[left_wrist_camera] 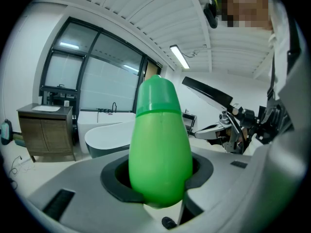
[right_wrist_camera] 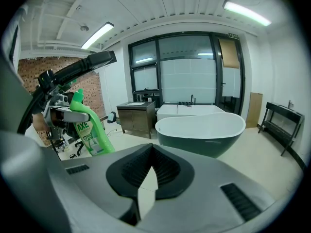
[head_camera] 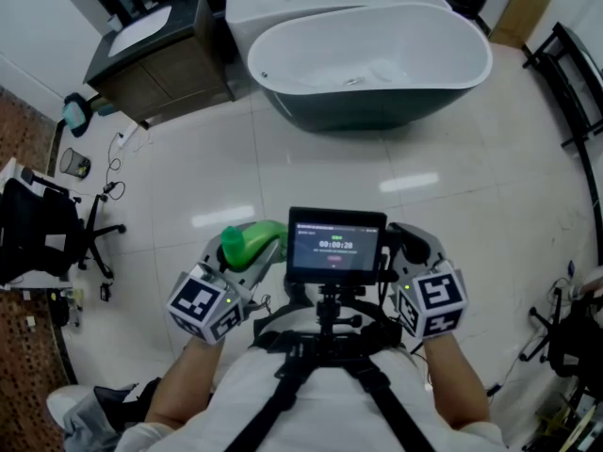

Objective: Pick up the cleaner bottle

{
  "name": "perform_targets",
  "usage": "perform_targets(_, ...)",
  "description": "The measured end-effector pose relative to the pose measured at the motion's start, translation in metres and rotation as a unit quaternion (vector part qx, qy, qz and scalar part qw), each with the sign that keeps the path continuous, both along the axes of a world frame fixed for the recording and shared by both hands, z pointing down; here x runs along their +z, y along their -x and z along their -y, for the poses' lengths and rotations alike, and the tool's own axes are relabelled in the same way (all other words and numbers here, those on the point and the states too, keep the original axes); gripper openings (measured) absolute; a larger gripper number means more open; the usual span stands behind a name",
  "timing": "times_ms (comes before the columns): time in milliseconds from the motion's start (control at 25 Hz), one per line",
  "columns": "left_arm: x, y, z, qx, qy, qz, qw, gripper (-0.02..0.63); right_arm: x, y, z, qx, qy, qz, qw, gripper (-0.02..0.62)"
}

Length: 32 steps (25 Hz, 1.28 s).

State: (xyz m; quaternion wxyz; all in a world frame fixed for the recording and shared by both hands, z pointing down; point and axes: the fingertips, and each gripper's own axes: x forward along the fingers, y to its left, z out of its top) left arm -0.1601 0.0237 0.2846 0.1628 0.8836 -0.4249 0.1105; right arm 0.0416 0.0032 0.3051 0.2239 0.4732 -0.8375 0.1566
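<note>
The green cleaner bottle (head_camera: pixel 247 241) is held off the floor in my left gripper (head_camera: pixel 252 252), in front of the person's chest. In the left gripper view the bottle (left_wrist_camera: pixel 160 144) fills the middle, cap end pointing away, and the dark pads of the left gripper (left_wrist_camera: pixel 160 181) press on both its sides. The right gripper view shows the same bottle (right_wrist_camera: pixel 90 127) at the left, upright with a white label, clamped in the left gripper (right_wrist_camera: pixel 68 113). My right gripper (head_camera: pixel 407 243) hangs level with the left one; its jaws (right_wrist_camera: pixel 151 164) meet at the tips with nothing between them.
A white and dark freestanding bathtub (head_camera: pixel 377 64) stands ahead on the tiled floor. A wooden vanity cabinet (head_camera: pixel 160 64) is at the far left, an office chair (head_camera: pixel 38 234) at the left edge, a black rack (head_camera: pixel 575 83) at the right. A small screen (head_camera: pixel 335 245) sits on the chest rig.
</note>
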Motion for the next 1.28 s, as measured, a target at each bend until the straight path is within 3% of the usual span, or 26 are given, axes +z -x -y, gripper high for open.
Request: perform_targets(1280, -0.0008, -0.0053, 0.0082, 0.003, 0.001, -0.002, 1.0, 0.167, 0.0072, 0.0012, 0.0076, -0.01, 0.008, -0.008, 1.0, 0.005)
